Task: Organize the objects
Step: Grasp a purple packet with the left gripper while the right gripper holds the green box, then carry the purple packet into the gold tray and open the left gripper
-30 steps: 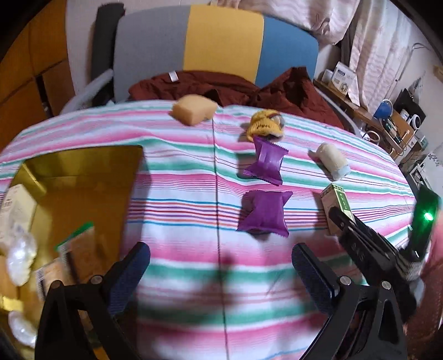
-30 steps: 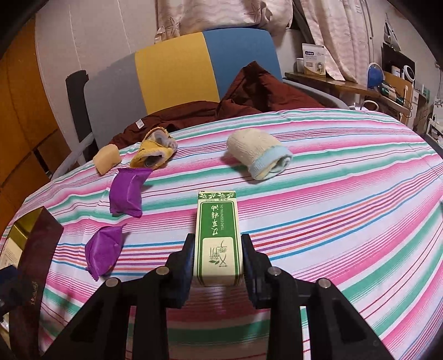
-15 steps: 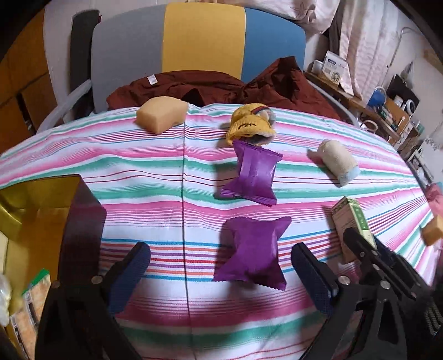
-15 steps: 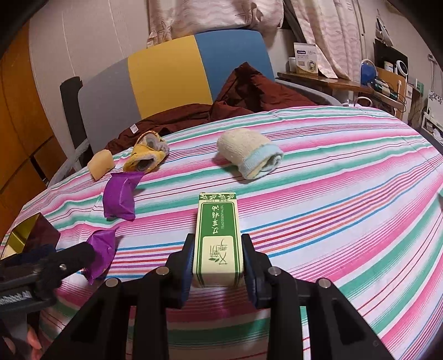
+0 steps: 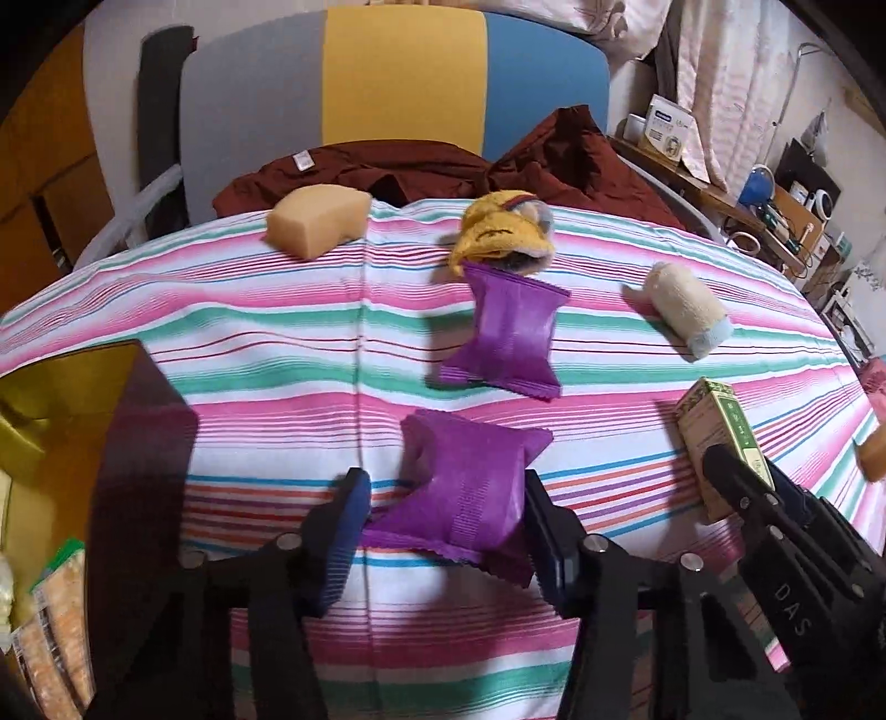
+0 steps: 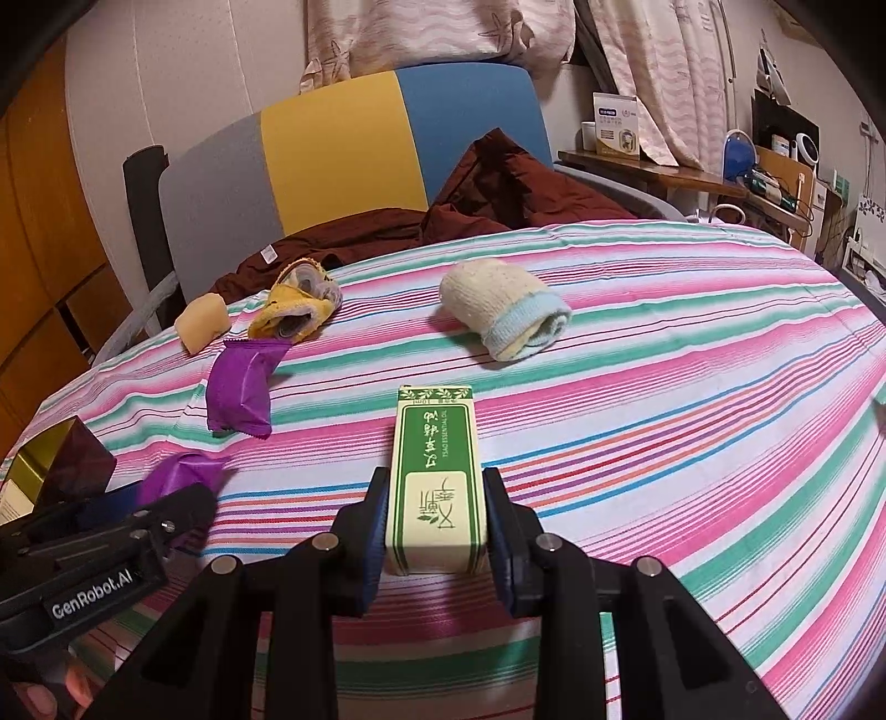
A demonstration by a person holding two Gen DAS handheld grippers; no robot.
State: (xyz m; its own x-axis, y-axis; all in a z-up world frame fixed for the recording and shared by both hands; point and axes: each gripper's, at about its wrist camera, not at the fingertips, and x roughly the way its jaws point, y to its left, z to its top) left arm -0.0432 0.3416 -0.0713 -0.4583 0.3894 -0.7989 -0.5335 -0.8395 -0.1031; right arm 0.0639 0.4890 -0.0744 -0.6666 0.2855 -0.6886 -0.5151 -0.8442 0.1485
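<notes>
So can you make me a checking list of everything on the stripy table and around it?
Surface: striped tablecloth, lying flat.
Job's things: near purple packet; far purple packet; green box; yellow sponge; yellow sock; cream sock roll; gold box at the left edge, with packets inside.
Clutter: dark red cloth at the far edge.
Grippers: left hand-held gripper has just been closing, pads against the near purple packet; right hand-held gripper shut on the green box.
Cables: some on the side desk.
Surroundings: chair, curtains.
</notes>
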